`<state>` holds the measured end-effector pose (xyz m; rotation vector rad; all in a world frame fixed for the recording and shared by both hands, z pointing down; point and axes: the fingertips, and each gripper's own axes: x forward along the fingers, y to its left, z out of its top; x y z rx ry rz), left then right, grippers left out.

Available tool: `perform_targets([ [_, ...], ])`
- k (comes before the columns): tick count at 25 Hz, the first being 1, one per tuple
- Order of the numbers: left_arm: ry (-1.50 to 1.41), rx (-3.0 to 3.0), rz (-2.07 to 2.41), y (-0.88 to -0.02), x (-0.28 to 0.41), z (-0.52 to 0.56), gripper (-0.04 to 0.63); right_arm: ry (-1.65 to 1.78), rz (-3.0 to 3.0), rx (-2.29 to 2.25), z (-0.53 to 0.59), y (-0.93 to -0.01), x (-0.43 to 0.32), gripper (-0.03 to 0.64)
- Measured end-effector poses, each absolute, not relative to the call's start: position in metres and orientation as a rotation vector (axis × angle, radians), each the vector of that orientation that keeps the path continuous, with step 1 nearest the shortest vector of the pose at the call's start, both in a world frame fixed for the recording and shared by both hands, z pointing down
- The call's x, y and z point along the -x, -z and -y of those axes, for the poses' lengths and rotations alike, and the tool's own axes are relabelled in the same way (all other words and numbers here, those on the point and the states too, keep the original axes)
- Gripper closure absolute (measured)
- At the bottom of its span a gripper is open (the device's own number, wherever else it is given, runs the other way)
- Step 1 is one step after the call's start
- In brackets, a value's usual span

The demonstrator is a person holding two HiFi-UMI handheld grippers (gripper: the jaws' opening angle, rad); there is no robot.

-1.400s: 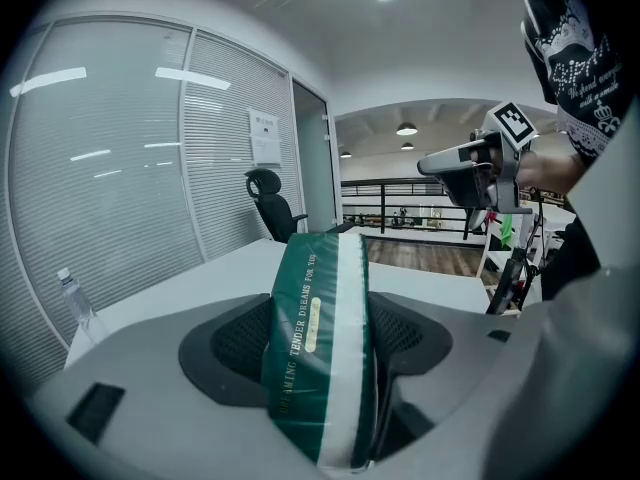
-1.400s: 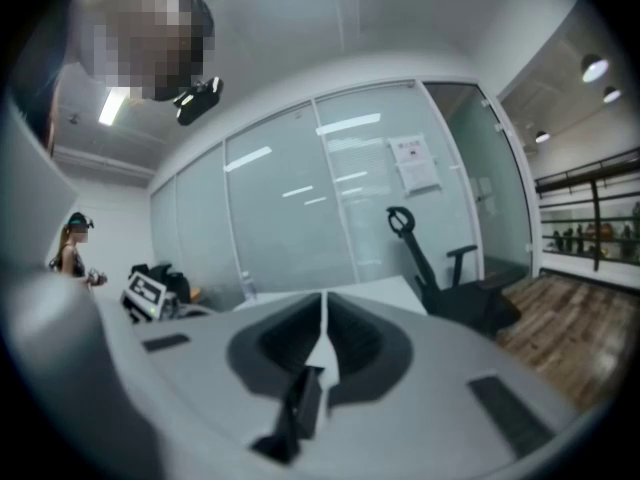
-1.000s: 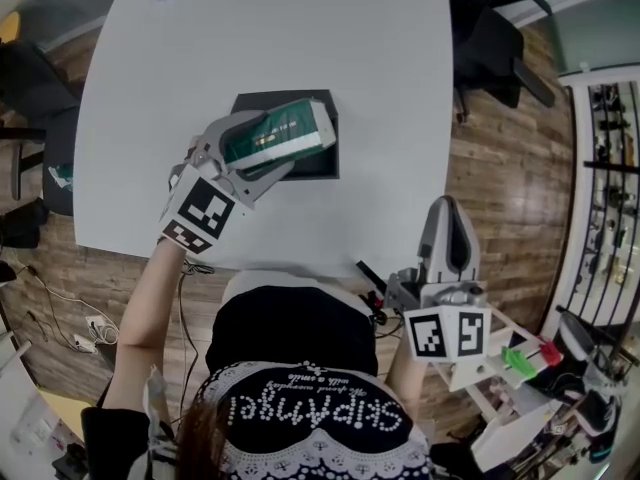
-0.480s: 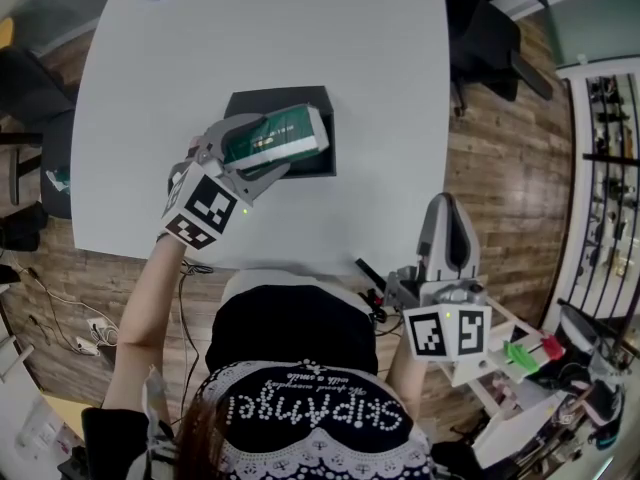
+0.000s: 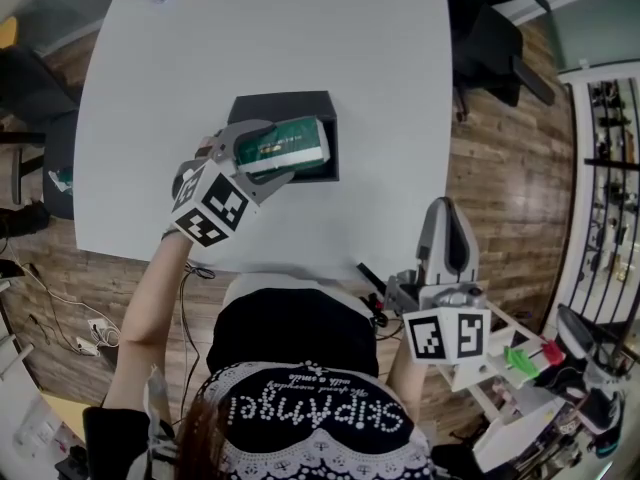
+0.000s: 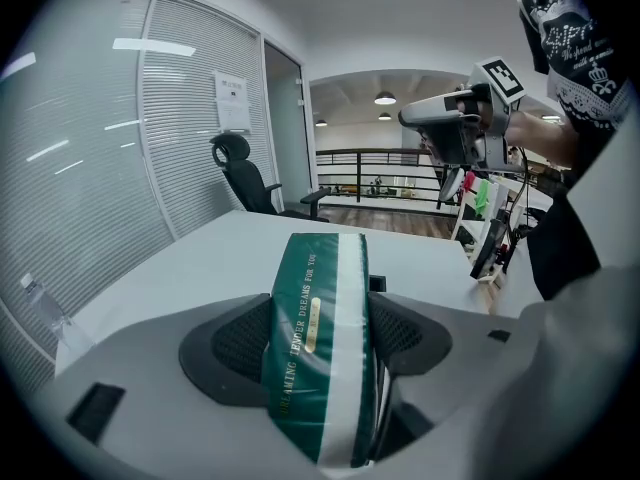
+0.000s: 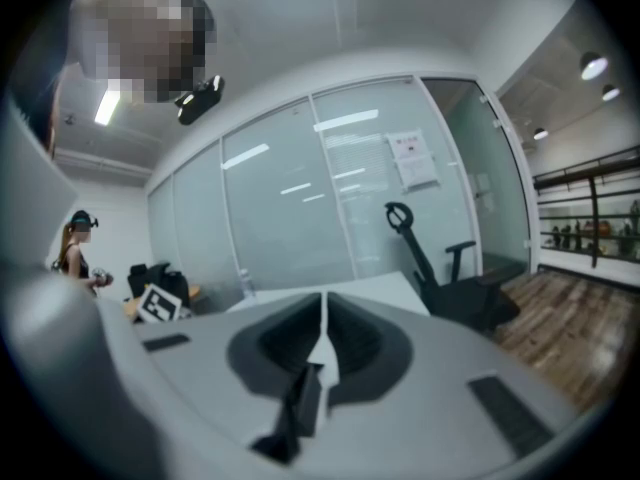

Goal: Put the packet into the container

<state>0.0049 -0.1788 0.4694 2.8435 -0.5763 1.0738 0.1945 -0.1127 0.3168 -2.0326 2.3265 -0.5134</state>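
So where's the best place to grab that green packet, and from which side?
Across its two broad flat faces, near one end, coming in lengthwise. The packet is a flattish, soft-looking slab, so those faces sit flat against the jaws; the left gripper holds it this way, leaving the far end free over the black container.

Glossy plastic film wraps the green packet (image 5: 287, 144); the black container (image 5: 283, 102) looks matt, the white counter (image 5: 270, 28) smooth, the three-o'clock floor (image 5: 500, 183) wood-planked.
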Motion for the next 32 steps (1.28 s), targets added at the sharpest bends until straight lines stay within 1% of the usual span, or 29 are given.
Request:
perform_targets([
  [22, -1.262, -2.793, 0.437, -0.498, -0.014, 0.176, 0.265, 0.532, -2.325, 2.037, 0.113, -0.321, -0.195, 0.578],
  [32, -1.302, -2.743, 0.373, -0.514, -0.018, 0.177, 0.265, 0.546, -2.329, 2.035, 0.118, -0.322, -0.193, 0.578],
])
